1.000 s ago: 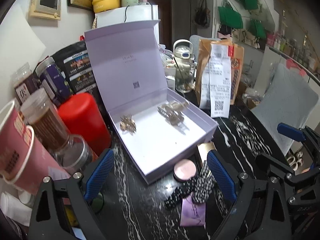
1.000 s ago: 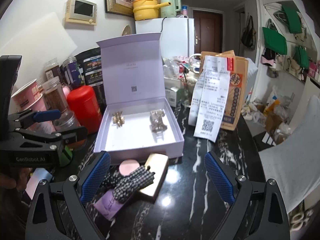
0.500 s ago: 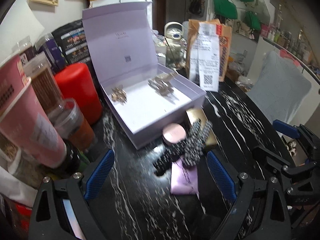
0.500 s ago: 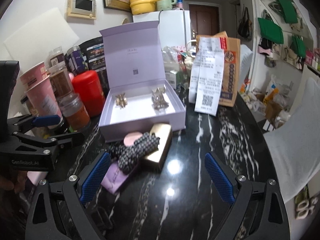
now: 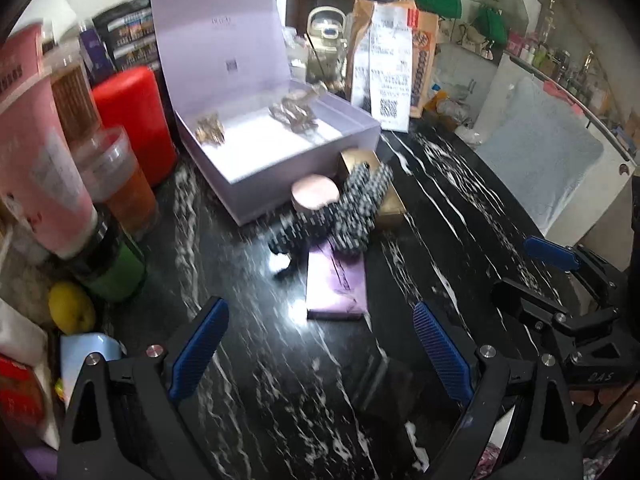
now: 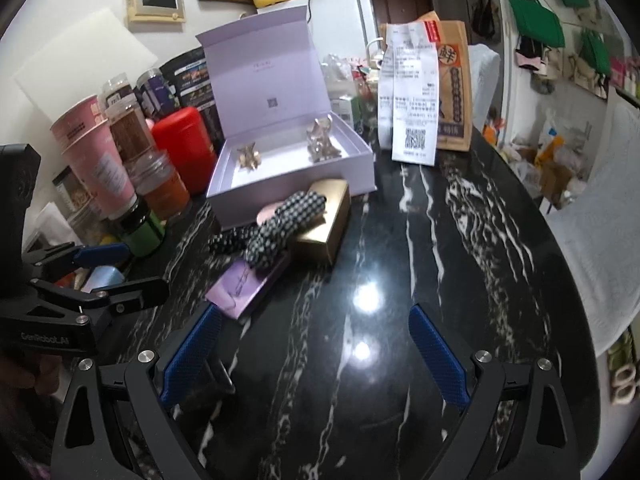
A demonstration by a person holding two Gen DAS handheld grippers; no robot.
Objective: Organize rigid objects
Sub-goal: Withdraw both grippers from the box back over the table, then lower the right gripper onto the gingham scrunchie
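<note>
Two metal clips [image 6: 316, 142] lie in the open lilac box [image 6: 280, 184], while spotted clip [image 6: 276, 224], gold case [image 6: 324, 220], pink compact [image 5: 314, 196] and purple card [image 5: 336, 280] await on the table; left gripper [image 5: 320, 340] and right gripper [image 6: 314, 352] gape wide, empty.

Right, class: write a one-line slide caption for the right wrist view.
Open right gripper hovers over black marble table, facing an open lilac box and a checked hair clip.

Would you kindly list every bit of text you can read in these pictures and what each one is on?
"GenRobot.AI": on the left gripper body, right wrist view.
"DAS": on the right gripper body, left wrist view; uncertain.
One large Chinese character: on the brown paper bag.
Receipt, lilac box lid print, pink cup, jar labels: too small or blurred.
</note>
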